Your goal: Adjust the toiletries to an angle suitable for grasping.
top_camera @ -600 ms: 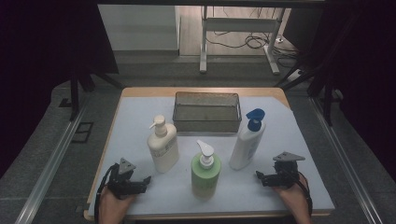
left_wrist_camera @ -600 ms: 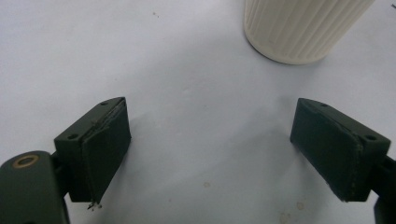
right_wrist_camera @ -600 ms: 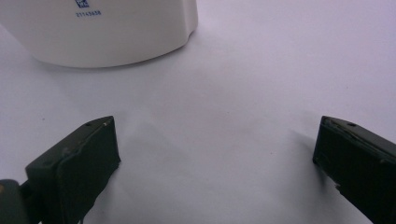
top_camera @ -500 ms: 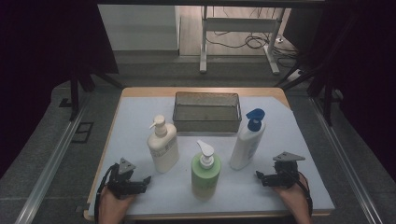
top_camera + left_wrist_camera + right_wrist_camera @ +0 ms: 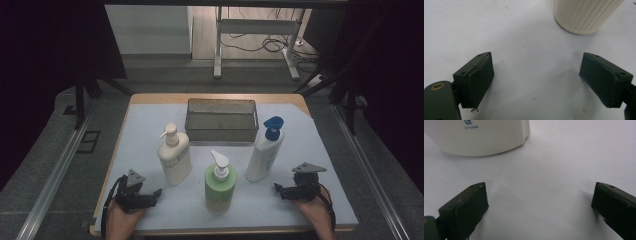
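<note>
white bottle (image 5: 476,137) | small blue printed code near base | digits too blurred to read

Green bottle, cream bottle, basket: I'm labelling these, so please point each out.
Green bottle (image 5: 220,184), high view, on its body.
Cream bottle (image 5: 175,160), high view, on its body.
Basket (image 5: 221,133), high view, on its near wall.

A mesh basket (image 5: 222,120), apparently empty, sits rearward.

On your table (image 5: 150,100), covered by a pale sheet (image 5: 310,145), stand a cream pump bottle (image 5: 174,156), a green pump bottle (image 5: 220,182), a white bottle with a blue cap (image 5: 265,150) and a grey mesh basket (image 5: 221,120).
</note>
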{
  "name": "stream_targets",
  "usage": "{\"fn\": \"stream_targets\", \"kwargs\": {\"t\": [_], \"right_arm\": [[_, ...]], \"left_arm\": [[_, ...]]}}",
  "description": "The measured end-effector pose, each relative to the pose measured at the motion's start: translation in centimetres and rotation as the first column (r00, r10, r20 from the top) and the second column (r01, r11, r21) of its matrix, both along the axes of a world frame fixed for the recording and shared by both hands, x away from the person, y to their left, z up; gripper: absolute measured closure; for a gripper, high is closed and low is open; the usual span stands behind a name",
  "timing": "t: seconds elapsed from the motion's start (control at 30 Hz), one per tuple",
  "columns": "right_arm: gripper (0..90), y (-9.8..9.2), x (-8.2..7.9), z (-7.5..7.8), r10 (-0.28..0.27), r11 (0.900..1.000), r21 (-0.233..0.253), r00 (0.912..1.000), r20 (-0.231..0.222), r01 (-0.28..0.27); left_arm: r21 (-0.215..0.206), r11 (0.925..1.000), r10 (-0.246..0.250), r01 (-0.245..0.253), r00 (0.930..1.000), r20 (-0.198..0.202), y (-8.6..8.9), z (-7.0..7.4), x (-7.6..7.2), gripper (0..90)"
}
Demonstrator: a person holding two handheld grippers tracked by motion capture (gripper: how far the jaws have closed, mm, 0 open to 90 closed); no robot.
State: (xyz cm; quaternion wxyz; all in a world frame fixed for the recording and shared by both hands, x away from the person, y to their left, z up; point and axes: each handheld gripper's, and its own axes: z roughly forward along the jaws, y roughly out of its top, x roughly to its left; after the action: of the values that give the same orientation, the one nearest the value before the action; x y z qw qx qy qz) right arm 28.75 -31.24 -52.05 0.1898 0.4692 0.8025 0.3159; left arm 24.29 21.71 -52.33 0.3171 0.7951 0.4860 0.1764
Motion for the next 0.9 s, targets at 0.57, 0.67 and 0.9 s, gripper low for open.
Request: {"fn": "stream_targets", "kwargs": {"t": [0.57, 0.67, 0.9], "right_arm": [[47.4, 0.2, -0.9, 1.2, 0.060, 0.998, 0.027, 0.9981, 0.013, -0.061], [61.7, -0.1, -1.0, 1.7, 0.085, 0.994, 0.071, 0.9960, 0.026, -0.087], [70.7, -0.5, -1.0, 1.6, 0.108, 0.992, 0.060, 0.9931, 0.046, -0.111]], "left_arm": [[-0.001, 1.0000, 0.000, 0.000, 1.0000, 0.000, 0.0, 0.0, 0.0, 12.1], [-0.001, 1.0000, 0.000, 0.000, 1.0000, 0.001, 0.0, 0.0, 0.0, 12.1], [0.000, 1.0000, 0.000, 0.000, 1.0000, 0.001, 0.0, 0.0, 0.0, 12.1]]}}
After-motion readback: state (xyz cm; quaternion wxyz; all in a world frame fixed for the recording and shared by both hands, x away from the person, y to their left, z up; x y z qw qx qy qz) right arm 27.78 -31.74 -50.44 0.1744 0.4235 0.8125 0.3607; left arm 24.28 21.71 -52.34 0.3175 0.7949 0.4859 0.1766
